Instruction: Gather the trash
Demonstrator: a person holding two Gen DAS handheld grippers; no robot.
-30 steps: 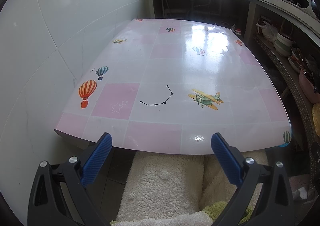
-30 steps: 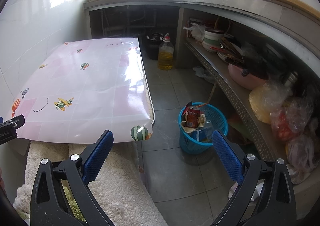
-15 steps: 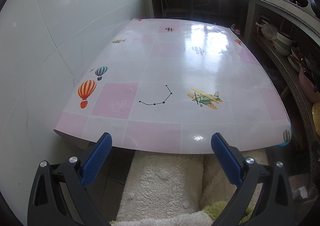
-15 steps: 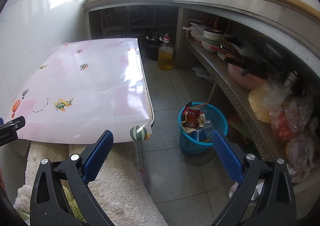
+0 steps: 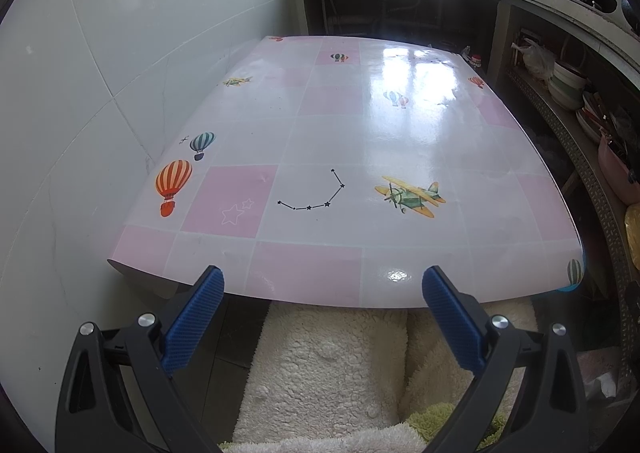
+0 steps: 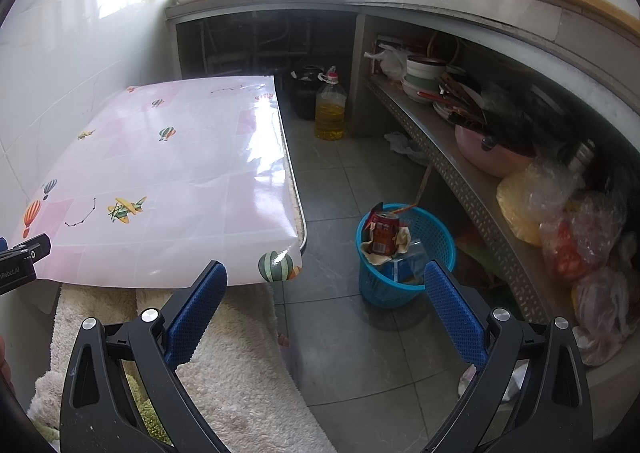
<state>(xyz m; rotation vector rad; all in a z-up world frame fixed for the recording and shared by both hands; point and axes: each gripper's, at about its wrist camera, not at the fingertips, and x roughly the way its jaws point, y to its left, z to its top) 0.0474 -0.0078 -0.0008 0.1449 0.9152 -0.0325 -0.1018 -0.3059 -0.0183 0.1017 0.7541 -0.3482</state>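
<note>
Right wrist only: blue basket [image 6: 404, 277] holding red can [image 6: 385, 233].

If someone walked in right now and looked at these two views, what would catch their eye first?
Probably the glossy pink-and-white checked tablecloth printed with balloons and a yellow biplane, covering the low table against the white tiled wall. Next, the blue plastic mesh waste basket on the grey floor to the table's right, holding a red drink can and crumpled paper. Both the left gripper and the right gripper are open, holding nothing.
</note>
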